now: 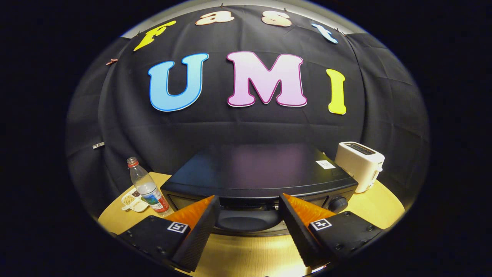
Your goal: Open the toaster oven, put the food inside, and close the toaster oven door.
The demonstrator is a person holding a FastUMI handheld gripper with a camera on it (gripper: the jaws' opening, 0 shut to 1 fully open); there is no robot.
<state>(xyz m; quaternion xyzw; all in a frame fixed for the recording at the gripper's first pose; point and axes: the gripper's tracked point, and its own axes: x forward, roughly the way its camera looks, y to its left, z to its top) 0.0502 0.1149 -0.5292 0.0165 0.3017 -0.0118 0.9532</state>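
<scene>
- The gripper [249, 209] hung close in front of the toaster oven [257, 173], its two fingers spread wide apart with nothing clamped between them.
- The orange-faced fingertips [200, 209] reached up to the oven's front edge, one on either side of the door handle [246, 221]; whether they touched the door could not be told from this low angle.
- The toaster oven was a black box sitting in the middle of a round, light wooden table [384, 207], its flat top facing the camera and a small white sticker [326, 164] near its far right corner.
- The door looked shut, the dark rounded handle lying between the fingers, just ahead of them.
- A round black knob [338, 203] sat on the oven's front at the right, just beyond the right finger.
- To the left of the oven stood a clear plastic bottle [146, 186] with a red cap, upright.
- Just beside the bottle, further left, lay a small white dish [132, 201] holding bits of food, too small to identify.
- A white slot toaster [359, 165] stood at the oven's far right, close beside it.
</scene>
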